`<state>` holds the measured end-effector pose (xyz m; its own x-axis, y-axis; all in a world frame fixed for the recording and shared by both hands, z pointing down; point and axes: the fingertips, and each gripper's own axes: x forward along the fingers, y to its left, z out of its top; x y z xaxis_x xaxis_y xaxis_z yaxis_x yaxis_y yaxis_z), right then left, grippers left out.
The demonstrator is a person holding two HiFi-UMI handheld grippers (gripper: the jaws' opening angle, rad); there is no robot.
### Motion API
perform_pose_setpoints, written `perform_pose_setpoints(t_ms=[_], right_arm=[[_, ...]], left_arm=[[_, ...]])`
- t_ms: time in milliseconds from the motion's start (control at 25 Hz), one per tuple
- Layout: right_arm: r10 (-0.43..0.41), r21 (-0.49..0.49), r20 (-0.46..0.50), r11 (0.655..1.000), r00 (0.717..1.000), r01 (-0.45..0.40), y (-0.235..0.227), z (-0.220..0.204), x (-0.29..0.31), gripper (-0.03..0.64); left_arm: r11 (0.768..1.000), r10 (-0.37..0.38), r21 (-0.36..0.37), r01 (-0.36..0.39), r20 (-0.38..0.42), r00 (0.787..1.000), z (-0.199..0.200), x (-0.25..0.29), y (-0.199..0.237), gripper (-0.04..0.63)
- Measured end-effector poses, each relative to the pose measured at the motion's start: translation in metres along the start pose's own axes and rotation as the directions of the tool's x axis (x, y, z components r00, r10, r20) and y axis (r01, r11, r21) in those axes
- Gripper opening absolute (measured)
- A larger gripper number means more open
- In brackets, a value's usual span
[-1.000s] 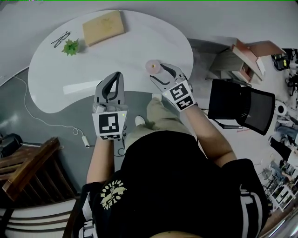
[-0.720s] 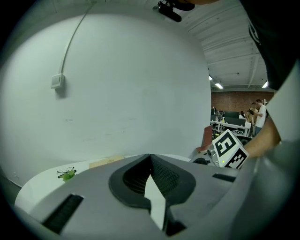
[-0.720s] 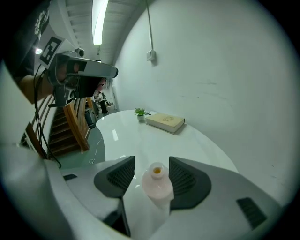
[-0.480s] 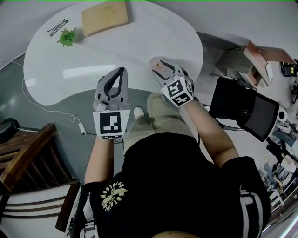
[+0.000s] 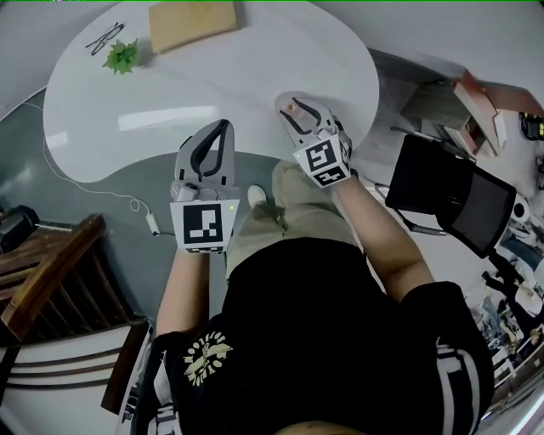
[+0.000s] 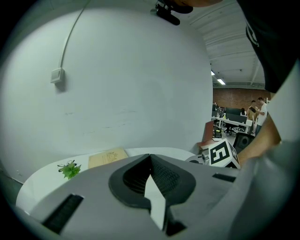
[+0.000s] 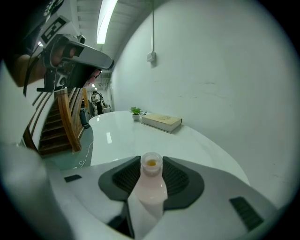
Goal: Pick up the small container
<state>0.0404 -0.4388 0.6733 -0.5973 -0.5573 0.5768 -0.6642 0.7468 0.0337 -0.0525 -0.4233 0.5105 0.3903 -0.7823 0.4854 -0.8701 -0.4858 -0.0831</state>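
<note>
The small container (image 7: 151,180) is a pale pink bottle with an open neck, standing near the front edge of the white table (image 5: 212,85). My right gripper (image 7: 151,174) has it between its dark pads, which have just been closing and now touch both its sides. In the head view the right gripper (image 5: 297,110) covers most of the container (image 5: 293,108). My left gripper (image 5: 223,126) hangs over the table's front edge, shut and empty; in its own view the left gripper (image 6: 150,157) has its fingertips together.
A tan book (image 5: 191,23), a small green plant (image 5: 121,57) and glasses (image 5: 104,38) lie at the table's far side. A black chair (image 5: 450,200) stands to the right, wooden stairs (image 5: 42,280) to the left. A white cable (image 5: 136,208) trails on the floor.
My right gripper has dropped down around the pink container and its jaws have narrowed onto it. The left gripper has sunk a little toward the table edge.
</note>
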Motion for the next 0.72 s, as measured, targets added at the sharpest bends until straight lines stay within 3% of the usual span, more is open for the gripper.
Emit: perform_pose_setpoints(t_ms=[320,720], right_arm=[[0.007,0.053,-0.023,0.999,1.0,-0.006,0.0,0.002,-0.004,0.153],[0.03,0.031,-0.044,0.999,0.999,-0.028,0.004,0.036,-0.03,0.152]], left_arm=[[1.0,0.024,0.001,-0.024,0.015,1.0,0.007,-0.017,0.006,0.021],[0.999,0.036,-0.001,-0.036,0.089,0.995,0.043,-0.029,0.019,0.021]])
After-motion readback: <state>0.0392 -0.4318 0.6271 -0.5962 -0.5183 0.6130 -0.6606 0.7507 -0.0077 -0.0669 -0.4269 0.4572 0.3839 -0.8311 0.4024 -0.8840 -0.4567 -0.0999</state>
